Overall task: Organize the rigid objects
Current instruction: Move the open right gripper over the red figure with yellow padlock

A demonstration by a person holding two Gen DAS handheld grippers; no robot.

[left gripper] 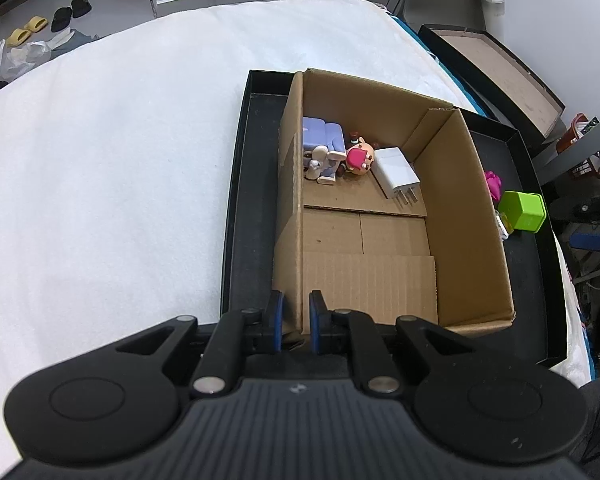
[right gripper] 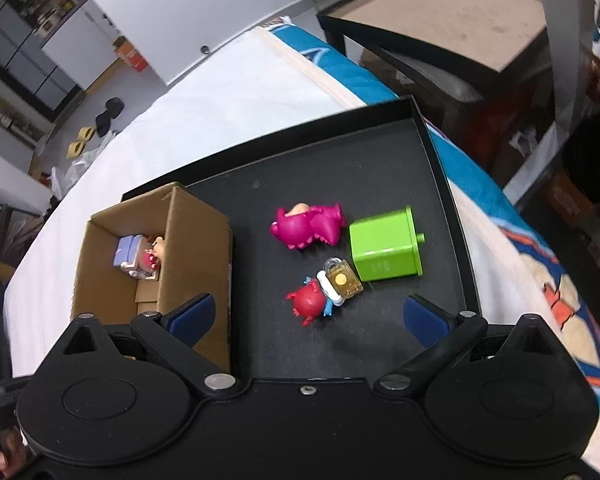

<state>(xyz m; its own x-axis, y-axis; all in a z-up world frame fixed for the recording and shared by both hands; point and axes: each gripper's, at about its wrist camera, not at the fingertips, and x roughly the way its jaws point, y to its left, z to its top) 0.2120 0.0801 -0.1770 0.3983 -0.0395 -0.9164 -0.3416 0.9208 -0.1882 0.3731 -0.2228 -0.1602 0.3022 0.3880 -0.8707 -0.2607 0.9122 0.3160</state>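
A cardboard box (left gripper: 452,216) (right gripper: 198,240) stands in a black tray (left gripper: 524,280) (right gripper: 340,168) on a white bed. In the box lie a purple sofa toy (left gripper: 324,140), a pink-haired figure (left gripper: 360,158) and a white charger (left gripper: 398,172). My left gripper (left gripper: 296,316) is shut on the box's near left wall. On the tray beside the box lie a magenta dinosaur toy (right gripper: 308,226), a green cube (right gripper: 384,246) (left gripper: 524,210), a small gold padlock (right gripper: 342,280) and a red figure (right gripper: 310,302). My right gripper (right gripper: 308,316) is open and empty, above the red figure.
The white bed cover (left gripper: 120,160) spreads left of the tray. A black-rimmed side table (right gripper: 440,12) (left gripper: 496,68) stands beyond the bed's right edge. A blue patterned blanket (right gripper: 540,264) hangs at the right. Slippers and bags lie on the floor (left gripper: 32,28).
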